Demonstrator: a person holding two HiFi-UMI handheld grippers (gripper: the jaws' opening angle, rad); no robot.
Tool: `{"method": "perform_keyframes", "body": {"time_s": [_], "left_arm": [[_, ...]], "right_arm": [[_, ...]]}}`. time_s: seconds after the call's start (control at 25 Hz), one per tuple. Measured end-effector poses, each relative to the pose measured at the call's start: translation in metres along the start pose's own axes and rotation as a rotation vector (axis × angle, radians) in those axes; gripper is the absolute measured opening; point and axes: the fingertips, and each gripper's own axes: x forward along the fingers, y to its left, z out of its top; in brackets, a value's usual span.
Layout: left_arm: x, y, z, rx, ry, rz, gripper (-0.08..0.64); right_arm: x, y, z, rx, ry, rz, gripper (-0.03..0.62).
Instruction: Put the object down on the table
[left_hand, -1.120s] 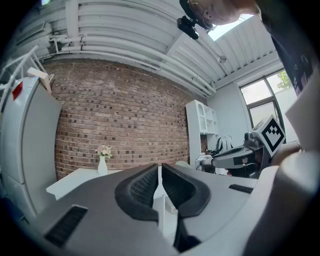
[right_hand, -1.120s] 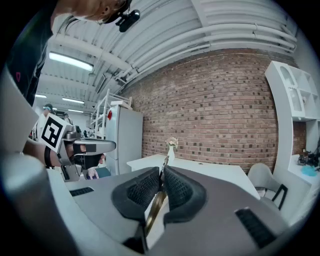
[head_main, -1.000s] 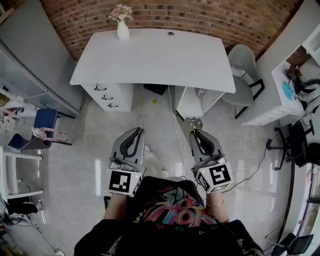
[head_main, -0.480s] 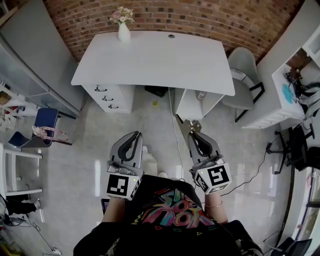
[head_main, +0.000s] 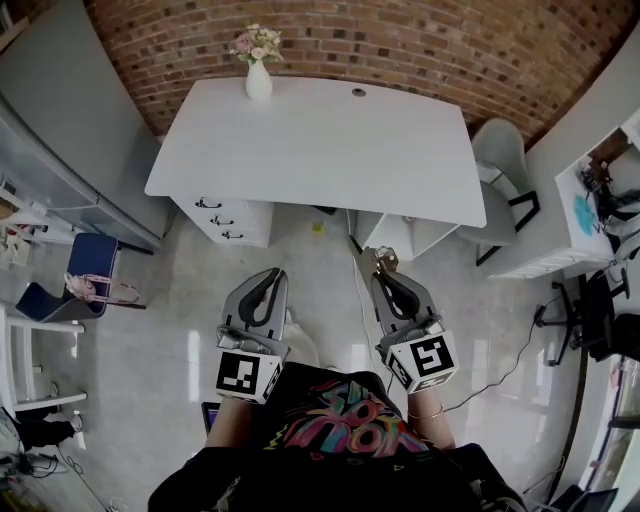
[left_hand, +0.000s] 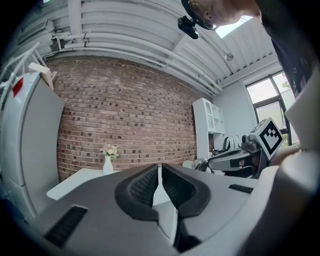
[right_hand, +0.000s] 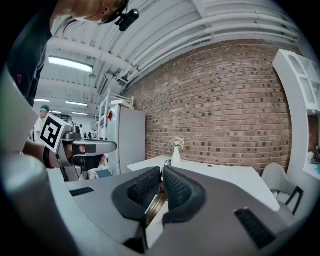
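A white table (head_main: 320, 140) stands ahead against the brick wall, with a white vase of flowers (head_main: 258, 75) at its far edge. My right gripper (head_main: 374, 264) hangs over the floor just short of the table's front edge, shut on a small metallic object (head_main: 370, 256) that pokes out past its tips. The right gripper view shows that object (right_hand: 156, 202) as a thin brassy strip between the pads, with the table (right_hand: 225, 175) and vase (right_hand: 176, 153) beyond. My left gripper (head_main: 272, 277) is level with it, its jaws together and nothing between them (left_hand: 160, 174).
White drawers (head_main: 225, 215) sit under the table's left end. A grey chair (head_main: 500, 160) stands at its right, a blue chair (head_main: 90, 260) on the left. A cable (head_main: 358, 315) runs across the glossy floor. A white shelf unit (head_main: 600, 190) lines the right wall.
The table has come closer and looms larger in the head view. Both grippers keep their pose, and the right one still holds the object.
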Motion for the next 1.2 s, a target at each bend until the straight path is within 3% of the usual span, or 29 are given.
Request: {"method": "perform_keyframes", "body": {"time_s": [0.32,0.6,0.92,1.2], "left_arm": [[0.062,0.105,0.011,-0.007,-0.006,-0.054,0.04],[0.083,0.176,0.005,-0.028,0.009,-0.06,0.04],[0.088,0.238,-0.006,-0.041,0.016,-0.008,0.04],[0.123,0.273,-0.017,-0.058,0.044,0.024,0.04]], "right_arm": [[0.116,0.004,0.036,-0.021,-0.004,-0.025,0.038],[0.187,0.013,0.048,-0.015,0.016,-0.041,0.038],[0.244,0.023,0.055,-0.015,0.02,-0.026,0.037],[0.303,0.005,0.054,-0.018,0.04,0.014,0.037]]}}
